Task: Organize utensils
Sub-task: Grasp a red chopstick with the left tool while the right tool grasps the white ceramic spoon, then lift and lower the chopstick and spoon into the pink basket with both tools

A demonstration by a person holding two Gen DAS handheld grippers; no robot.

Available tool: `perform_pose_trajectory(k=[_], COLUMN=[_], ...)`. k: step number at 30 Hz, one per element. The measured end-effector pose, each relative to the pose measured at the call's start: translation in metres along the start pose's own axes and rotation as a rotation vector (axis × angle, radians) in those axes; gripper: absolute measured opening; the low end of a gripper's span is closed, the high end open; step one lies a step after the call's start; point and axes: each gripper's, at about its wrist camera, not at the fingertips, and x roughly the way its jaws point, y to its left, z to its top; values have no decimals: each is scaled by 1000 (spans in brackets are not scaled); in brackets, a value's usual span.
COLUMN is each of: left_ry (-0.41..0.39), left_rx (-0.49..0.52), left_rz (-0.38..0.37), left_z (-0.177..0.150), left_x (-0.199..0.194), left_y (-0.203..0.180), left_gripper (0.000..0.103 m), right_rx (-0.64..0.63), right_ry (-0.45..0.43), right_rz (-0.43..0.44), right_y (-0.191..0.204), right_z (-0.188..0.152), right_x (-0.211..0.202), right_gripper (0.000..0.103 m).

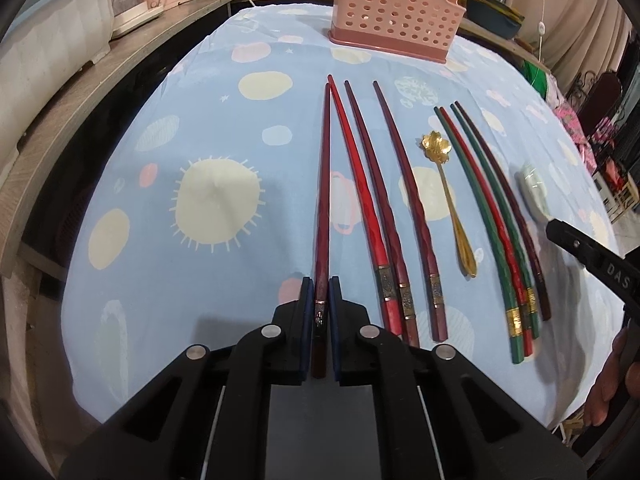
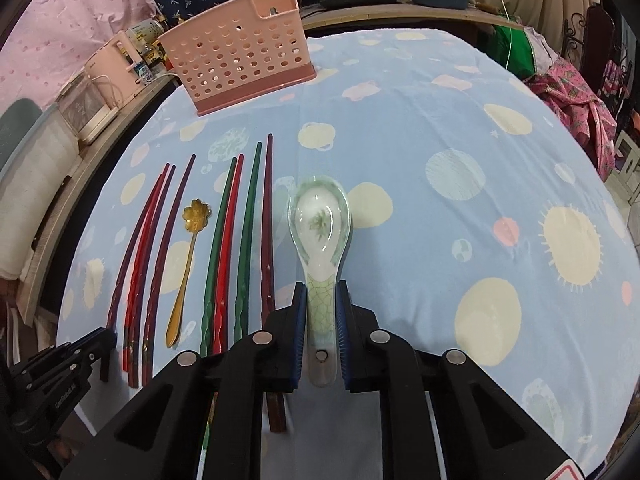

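Nearest the left wrist camera, the left gripper (image 1: 321,300) is clamped on the thick end of one dark red chopstick (image 1: 323,200), whose tip points away toward the basket. In the right wrist view, the right gripper (image 2: 320,304) is clamped on the handle of a ceramic soup spoon (image 2: 320,232), its pads pressed to both sides; the spoon is pale green with a crackle pattern on the handle, a white bowl and a small green motif inside, and it lies flat on the surface (image 2: 440,240). Beside the held chopstick lie three more reddish chopsticks (image 1: 384,220), each with a metal band near the thick end, one bright red and two darker. Next comes one gold spoon (image 1: 450,196) with a flower-shaped bowl, then a close bundle of four chopsticks (image 1: 496,220): two green, one red, one dark maroon. That makes eight chopsticks and two spoons, all laid roughly parallel with tips pointing away. The surface wears a light blue cloth printed with cream suns and circles. At its far edge stands one pink perforated utensil basket (image 1: 394,12), upright, well apart from the utensils, with nothing between. Behind it are pots, containers and tomatoes on a wooden counter (image 1: 120,68).
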Motion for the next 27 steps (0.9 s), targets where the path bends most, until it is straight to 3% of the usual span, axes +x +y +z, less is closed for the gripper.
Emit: perform_pose_trajectory(k=[10,18,27], left_ry=[-87,-129,-212], left_rx=[-8,-26,-44], left_rz=[-38,-59,-95], left_z=[6,16,44], left_x=[-34,-55,-84], left_y=[0,2,6], left_gripper=[7,7,7], right_rx=[23,31,14], right_ry=[-54,-62,-116], right_rz=[19,30,58], right_y=[-7,-10,-4], right_z=[-1,2,18], right_x=[-34,-39,-58], right_gripper=[13,13,13])
